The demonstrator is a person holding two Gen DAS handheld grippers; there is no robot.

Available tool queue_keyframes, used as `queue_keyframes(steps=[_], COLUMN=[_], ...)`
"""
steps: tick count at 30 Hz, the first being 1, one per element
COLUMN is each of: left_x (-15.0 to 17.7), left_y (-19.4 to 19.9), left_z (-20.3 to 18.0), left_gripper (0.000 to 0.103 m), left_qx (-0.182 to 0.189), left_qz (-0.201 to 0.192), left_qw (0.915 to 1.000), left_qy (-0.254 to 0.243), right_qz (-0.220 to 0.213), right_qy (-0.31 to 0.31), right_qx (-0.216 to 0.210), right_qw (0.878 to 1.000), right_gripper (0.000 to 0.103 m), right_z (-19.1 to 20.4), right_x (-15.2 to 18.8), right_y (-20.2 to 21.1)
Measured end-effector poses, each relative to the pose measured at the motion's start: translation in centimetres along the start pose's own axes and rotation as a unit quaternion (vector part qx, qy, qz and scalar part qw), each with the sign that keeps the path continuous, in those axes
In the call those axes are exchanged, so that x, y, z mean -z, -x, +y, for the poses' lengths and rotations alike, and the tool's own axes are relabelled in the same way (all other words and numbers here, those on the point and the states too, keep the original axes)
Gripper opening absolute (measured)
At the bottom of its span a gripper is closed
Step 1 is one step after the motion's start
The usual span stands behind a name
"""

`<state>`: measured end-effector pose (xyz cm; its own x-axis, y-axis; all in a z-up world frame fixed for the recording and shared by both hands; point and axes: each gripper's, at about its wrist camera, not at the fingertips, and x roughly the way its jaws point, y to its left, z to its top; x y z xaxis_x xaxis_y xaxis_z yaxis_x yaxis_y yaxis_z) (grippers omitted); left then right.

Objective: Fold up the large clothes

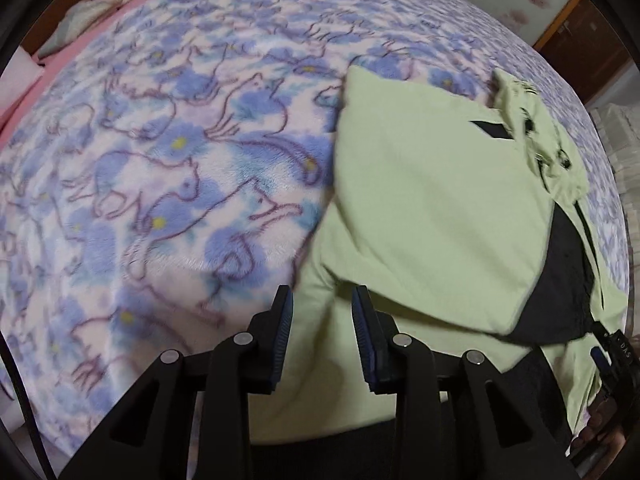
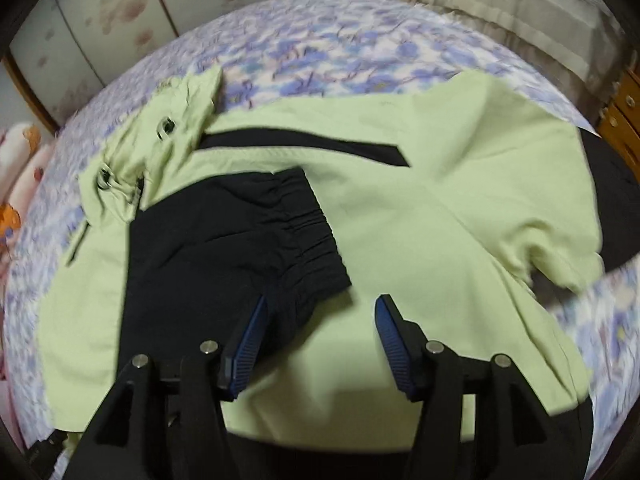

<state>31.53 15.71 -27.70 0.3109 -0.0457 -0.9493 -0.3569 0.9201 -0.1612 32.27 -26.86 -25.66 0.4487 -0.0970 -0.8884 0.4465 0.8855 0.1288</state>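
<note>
The green jacket (image 2: 400, 208) lies flat on the blanket (image 1: 160, 160), its black sleeve (image 2: 224, 232) folded across it. Both tongs, left (image 1: 322, 300) and right (image 2: 320, 312), are spread and empty. The cloth seems soft and light; better to pinch its hem

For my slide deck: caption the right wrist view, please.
Open right gripper above a light green jacket, black elastic-cuffed sleeve folded across it, on a floral fleece blanket.
</note>
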Motion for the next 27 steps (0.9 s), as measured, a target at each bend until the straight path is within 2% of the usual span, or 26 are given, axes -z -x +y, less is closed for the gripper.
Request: queue_keyframes(steps=[3,5,6,8,9,12,13,15,19,21,23,24,27], left_x=[0.7,0.8,0.7,0.3,0.1,-0.1,-0.3,-0.5,-1.5,-2.0,-2.5,-2.7,-3.5], left_y=[1.7,1.5,1.1,-0.1,-0.6,-3.0,-4.2,-6.2,-6.9,-6.1,-5.7,-5.7,-5.7], left_z=[-2.1,-3.5,-4.5,-6.2,-6.8,-8.3,-8.5,-8.5,-6.8,-5.2,-3.2,-2.4,0.4], left_gripper=[0.029,0.029,0.028,0.016,0.009,0.009,0.009,0.008,0.006,0.006,0.006,0.006,0.004], left_qx=[0.041,0.068,0.081,0.119,0.132,0.152,0.145,0.120,0.125,0.088,0.068,0.064,0.067], left_qz=[-0.003,0.006,0.010,0.021,0.024,0.050,0.061,0.072,0.070,0.045,0.033,0.032,0.027], left_qw=[0.9983,0.9955,0.9939,0.9897,0.9882,0.9848,0.9853,0.9880,0.9889,0.9946,0.9970,0.9974,0.9972], left_qy=[-0.041,-0.066,-0.074,-0.076,-0.074,-0.067,-0.066,-0.064,-0.040,-0.031,-0.016,-0.007,0.021], right_qz=[-0.005,0.003,0.015,0.044,0.057,0.055,0.054,0.078,0.080,0.052,0.030,0.024,0.010], right_qy=[0.030,0.060,0.075,0.096,0.107,0.151,0.158,0.165,0.150,0.156,0.151,0.141,0.101], right_qx=[-0.048,-0.100,-0.129,-0.172,-0.193,-0.222,-0.223,-0.216,-0.190,-0.146,-0.095,-0.051,0.000], right_qw=[0.998,0.993,0.989,0.979,0.974,0.962,0.960,0.959,0.967,0.976,0.984,0.988,0.995], right_gripper=[0.055,0.032,0.025,0.005,0.003,0.000,0.000,0.000,0.000,0.000,0.000,0.000,0.000], right_z=[2.0,3.9,5.3,7.7,9.1,12.4,13.1,14.1,13.2,11.8,9.5,7.6,2.6], right_x=[0.9,1.7,2.2,3.3,3.8,5.1,5.4,5.8,5.3,4.4,3.1,2.3,0.3], right_y=[1.6,1.8,1.6,0.8,0.2,-0.7,-1.1,-2.7,-4.8,-4.8,-4.8,-5.2,-5.6])
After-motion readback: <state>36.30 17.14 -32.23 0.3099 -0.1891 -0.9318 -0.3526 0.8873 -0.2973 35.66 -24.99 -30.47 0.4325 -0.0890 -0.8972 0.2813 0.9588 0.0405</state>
